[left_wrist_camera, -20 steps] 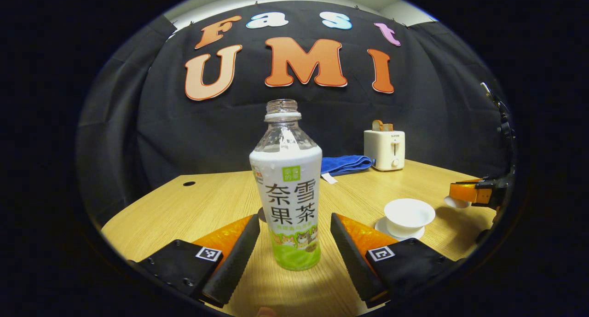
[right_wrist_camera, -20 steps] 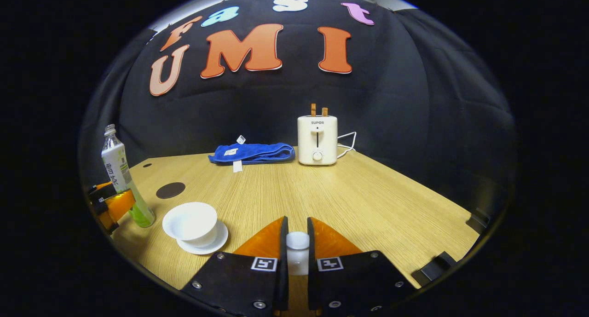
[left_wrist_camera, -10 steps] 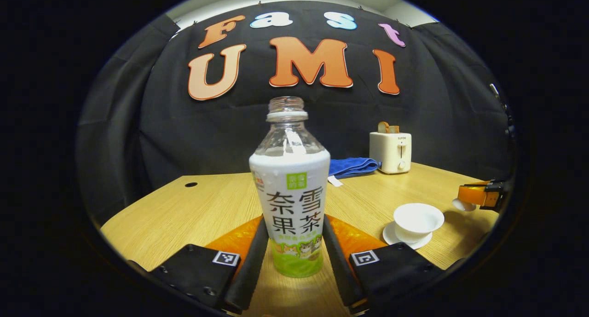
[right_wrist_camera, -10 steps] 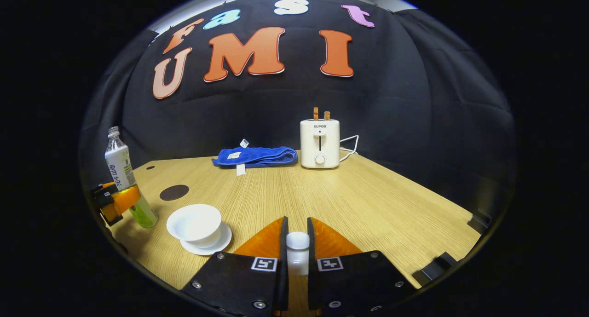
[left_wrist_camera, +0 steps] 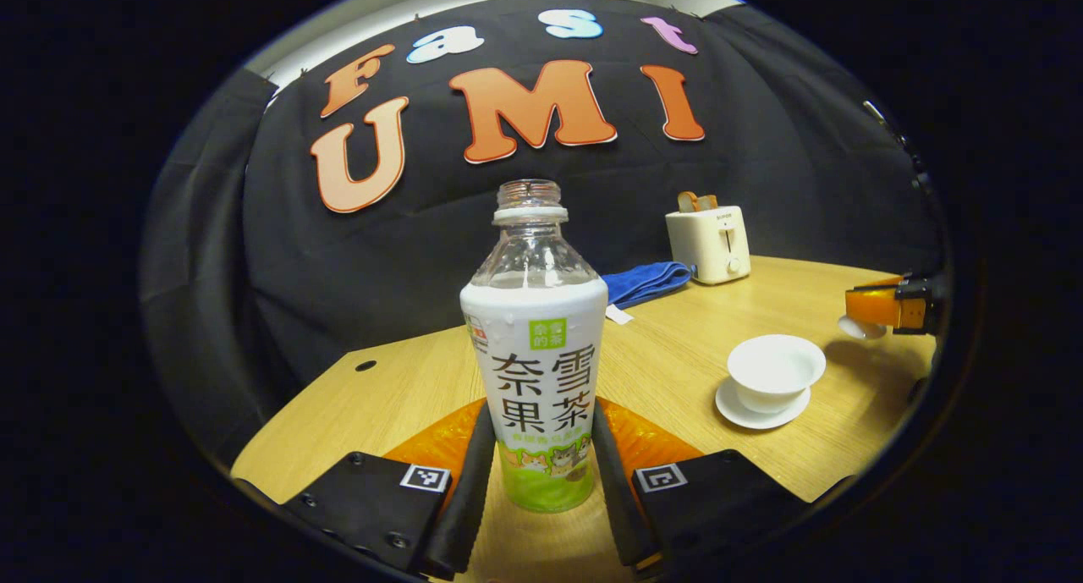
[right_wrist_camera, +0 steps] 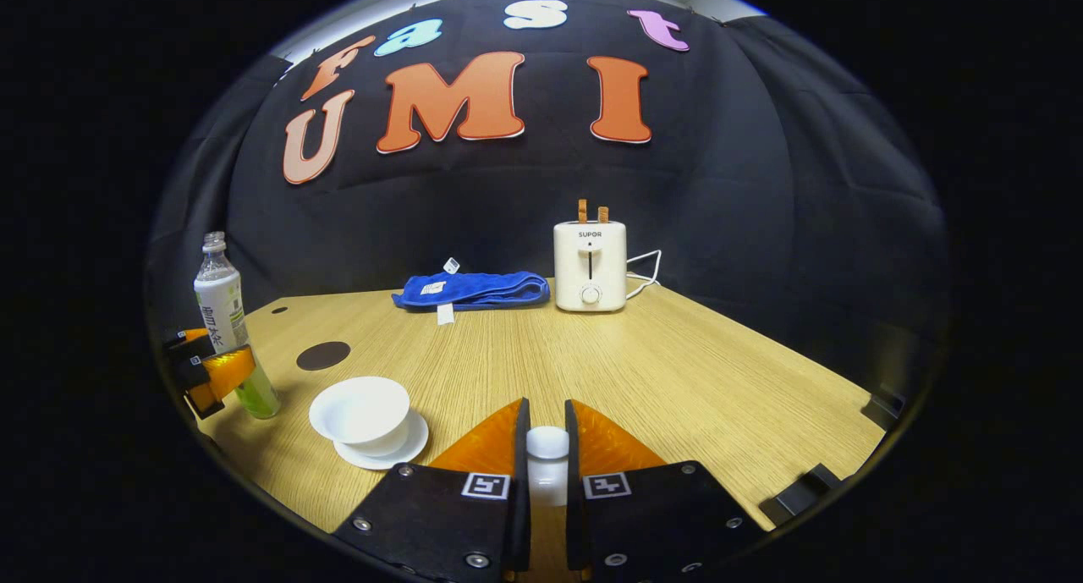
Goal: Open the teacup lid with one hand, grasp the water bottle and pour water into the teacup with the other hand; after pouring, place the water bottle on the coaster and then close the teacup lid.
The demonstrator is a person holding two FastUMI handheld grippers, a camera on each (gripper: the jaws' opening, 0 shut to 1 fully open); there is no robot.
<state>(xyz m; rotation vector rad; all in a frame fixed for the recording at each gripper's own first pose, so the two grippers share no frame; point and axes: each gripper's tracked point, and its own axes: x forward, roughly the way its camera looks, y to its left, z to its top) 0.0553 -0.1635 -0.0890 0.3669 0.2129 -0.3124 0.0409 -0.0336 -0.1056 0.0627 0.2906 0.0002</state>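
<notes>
Left gripper (left_wrist_camera: 537, 448) clamps the uncapped water bottle (left_wrist_camera: 535, 346) – right gripper (right_wrist_camera: 546, 448) pinches the teacup lid (right_wrist_camera: 547, 443), beside the open teacup (right_wrist_camera: 360, 408).

— What sort of place is shown?

— A staged recording booth, not a real kitchen. A black cloth wall (right_wrist_camera: 761, 228) is hung close behind a light wooden table (right_wrist_camera: 677, 371).

— And what is laid out?

— Household props: a cream toaster (right_wrist_camera: 590, 266) with its cord (right_wrist_camera: 645, 270), and a folded blue towel (right_wrist_camera: 474, 288), both set at the back edge.
</notes>
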